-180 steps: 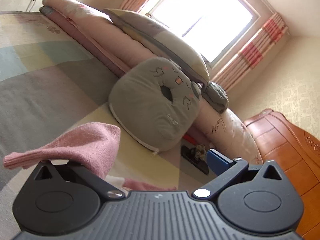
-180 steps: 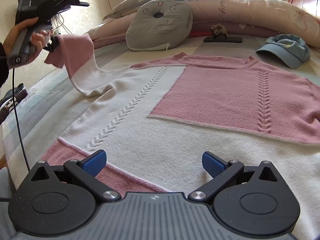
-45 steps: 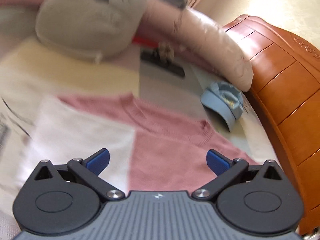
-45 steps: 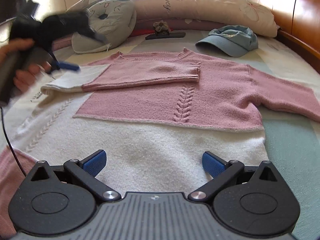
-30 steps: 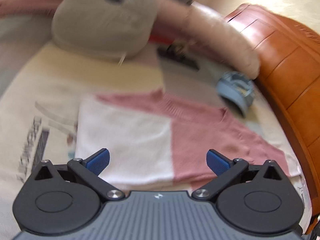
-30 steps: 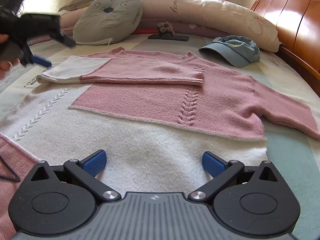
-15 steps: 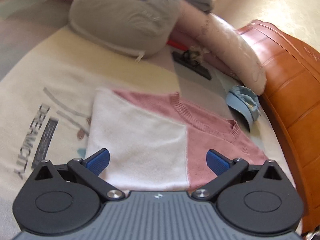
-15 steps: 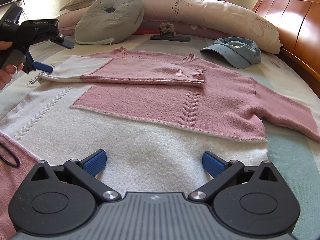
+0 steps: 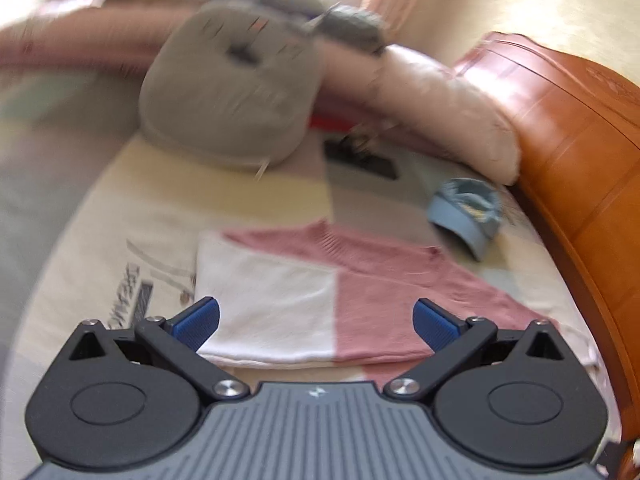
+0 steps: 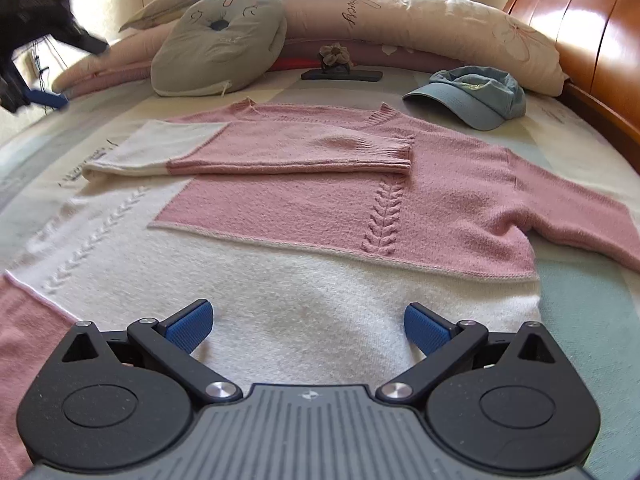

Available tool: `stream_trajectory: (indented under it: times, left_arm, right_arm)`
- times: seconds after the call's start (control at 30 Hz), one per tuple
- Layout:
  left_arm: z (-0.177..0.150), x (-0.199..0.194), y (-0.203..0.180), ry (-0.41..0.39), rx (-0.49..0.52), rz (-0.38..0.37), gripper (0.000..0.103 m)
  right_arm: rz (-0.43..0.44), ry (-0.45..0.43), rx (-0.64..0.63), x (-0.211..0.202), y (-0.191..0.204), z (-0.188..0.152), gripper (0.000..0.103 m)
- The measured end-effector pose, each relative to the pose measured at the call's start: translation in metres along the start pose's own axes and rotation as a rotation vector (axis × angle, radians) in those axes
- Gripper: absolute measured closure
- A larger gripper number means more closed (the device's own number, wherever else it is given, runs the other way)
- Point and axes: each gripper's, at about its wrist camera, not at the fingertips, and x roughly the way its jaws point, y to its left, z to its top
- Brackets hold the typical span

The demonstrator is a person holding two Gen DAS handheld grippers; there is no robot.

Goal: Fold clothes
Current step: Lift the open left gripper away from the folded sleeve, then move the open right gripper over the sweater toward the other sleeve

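With one sleeve [image 10: 288,152] already laid across the sweater [image 10: 320,216] spread flat ahead of both claws, the left gripper [image 9: 316,320] and right gripper [image 10: 306,326] were wide open and empty, so the outstretched sleeve [image 10: 580,220] at far right probably needed grasping next.

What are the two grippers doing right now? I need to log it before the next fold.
Left gripper: open, holding nothing, above the folded sleeve.
Right gripper: open, holding nothing, over the sweater hem.
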Motion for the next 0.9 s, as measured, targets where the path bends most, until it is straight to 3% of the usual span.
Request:
stream_trajectory:
  times: [0.07,0.17,0.3,0.47,0.77,0.9]
  left_arm:
    - [-0.002,-0.016,-0.013,0.017,0.074,0.022,0.001]
    - [-0.024,-0.01,-0.024,0.082,0.158,0.035,0.001]
    - [-0.071,0.029,-0.022,0.141,0.188,0.029,0.001]
    - [-0.123,0.081,-0.022,0.137,0.277,0.064,0.001]
    - [-0.152,0.077,-0.012,-0.034,0.359,-0.008,0.001]
    - [-0.149,0.076,-0.002,-0.045,0.349,-0.07,0.001]
  right_arm:
    - [0.018,-0.002,0.02,-0.002,-0.002,0.0,0.0]
    - [0.031,-0.003,0.036,-0.004,-0.006,-0.002,0.0]
    - [0.013,-0.006,0.03,-0.004,-0.008,-0.004,0.0]
    - [-0.024,-0.005,-0.014,-0.001,-0.003,-0.007,0.0]
    - [-0.081,-0.026,-0.065,0.009,0.008,-0.01,0.0]
    - [-0.083,-0.025,-0.05,0.008,0.007,-0.01,0.0]
